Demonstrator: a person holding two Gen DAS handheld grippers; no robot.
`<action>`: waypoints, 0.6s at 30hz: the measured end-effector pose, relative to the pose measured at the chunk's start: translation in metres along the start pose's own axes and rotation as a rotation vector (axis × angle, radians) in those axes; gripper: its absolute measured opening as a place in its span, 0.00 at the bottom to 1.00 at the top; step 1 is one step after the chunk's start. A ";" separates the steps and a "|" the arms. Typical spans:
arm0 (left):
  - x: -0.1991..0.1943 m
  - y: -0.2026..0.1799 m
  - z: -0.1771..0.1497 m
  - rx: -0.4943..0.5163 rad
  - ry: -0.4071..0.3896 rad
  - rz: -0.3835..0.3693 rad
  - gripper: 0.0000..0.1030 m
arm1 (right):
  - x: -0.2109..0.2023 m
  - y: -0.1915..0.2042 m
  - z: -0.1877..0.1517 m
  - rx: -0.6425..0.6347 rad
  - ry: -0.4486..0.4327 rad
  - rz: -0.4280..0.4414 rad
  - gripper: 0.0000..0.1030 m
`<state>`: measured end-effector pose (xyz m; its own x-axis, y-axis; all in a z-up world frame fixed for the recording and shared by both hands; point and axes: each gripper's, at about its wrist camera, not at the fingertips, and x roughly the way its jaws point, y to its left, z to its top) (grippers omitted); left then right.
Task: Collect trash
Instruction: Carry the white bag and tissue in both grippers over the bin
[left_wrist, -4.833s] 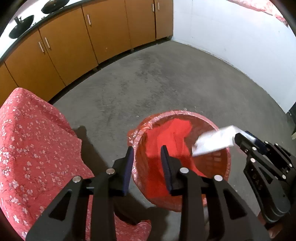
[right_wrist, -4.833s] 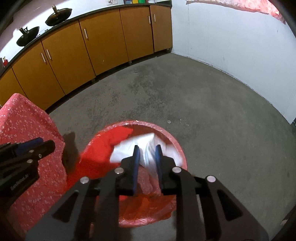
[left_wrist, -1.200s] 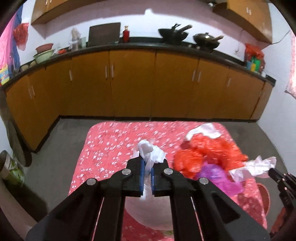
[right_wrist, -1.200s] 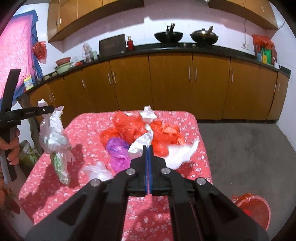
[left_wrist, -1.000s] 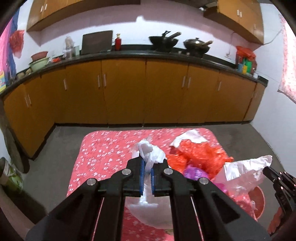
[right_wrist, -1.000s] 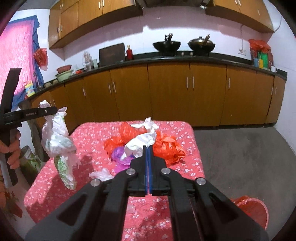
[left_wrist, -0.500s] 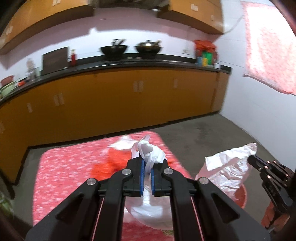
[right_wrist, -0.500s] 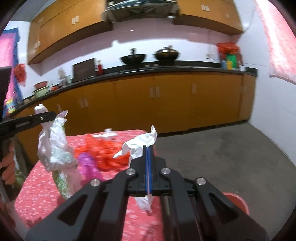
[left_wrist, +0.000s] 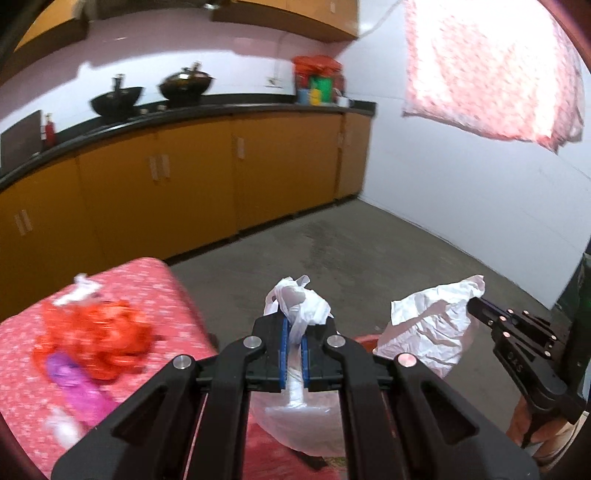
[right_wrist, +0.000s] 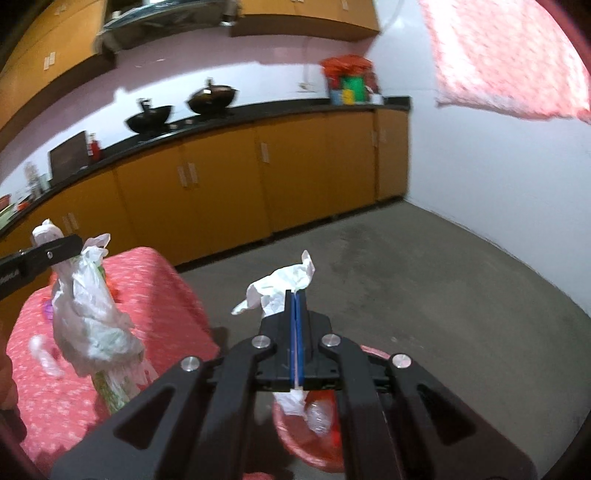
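Crinkled white plastic fills both claws. The left claw (left_wrist: 292, 341) has its blue-padded fingers pinched onto the knotted neck of a translucent white bag (left_wrist: 300, 417), whose rounded belly hangs below the fingers, just off the near right corner of the table; from the right wrist view the same bag (right_wrist: 88, 325) shows something green inside its wrinkled skin. The right claw (right_wrist: 296, 321) is pressed fully together on a thin, creased white sheet of plastic (right_wrist: 280, 288), a ragged flap sticking up above the fingertips and a tail drooping beneath them over the red bin (right_wrist: 314, 439). That bin, round and lined with red film, stands on the grey concrete floor (right_wrist: 424, 295) directly below the right claw, close beside the table's corner. On the table's red floral cloth (left_wrist: 155, 295) lie more scraps: a heap of shiny red-orange plastic (left_wrist: 96, 339), a crumpled purple bag (left_wrist: 74, 384) touching it, and a small white wad (left_wrist: 83, 291) nearer the far edge. Orange cabinet doors (left_wrist: 184, 192) under a black worktop run behind, with two dark woks (left_wrist: 151, 92) on top.
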<state>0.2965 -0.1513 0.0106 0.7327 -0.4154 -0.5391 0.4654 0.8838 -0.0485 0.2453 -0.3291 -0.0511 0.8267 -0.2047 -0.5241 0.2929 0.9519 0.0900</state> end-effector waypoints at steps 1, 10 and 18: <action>0.008 -0.011 -0.002 0.014 0.003 -0.019 0.05 | 0.004 -0.009 -0.003 0.005 0.006 -0.012 0.02; 0.069 -0.070 -0.031 0.097 0.077 -0.079 0.05 | 0.048 -0.058 -0.036 0.052 0.092 -0.070 0.02; 0.118 -0.094 -0.050 0.129 0.144 -0.082 0.05 | 0.088 -0.085 -0.061 0.085 0.163 -0.092 0.02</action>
<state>0.3144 -0.2727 -0.0908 0.6156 -0.4415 -0.6528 0.5869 0.8096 0.0060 0.2640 -0.4137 -0.1563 0.7083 -0.2436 -0.6626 0.4083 0.9070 0.1030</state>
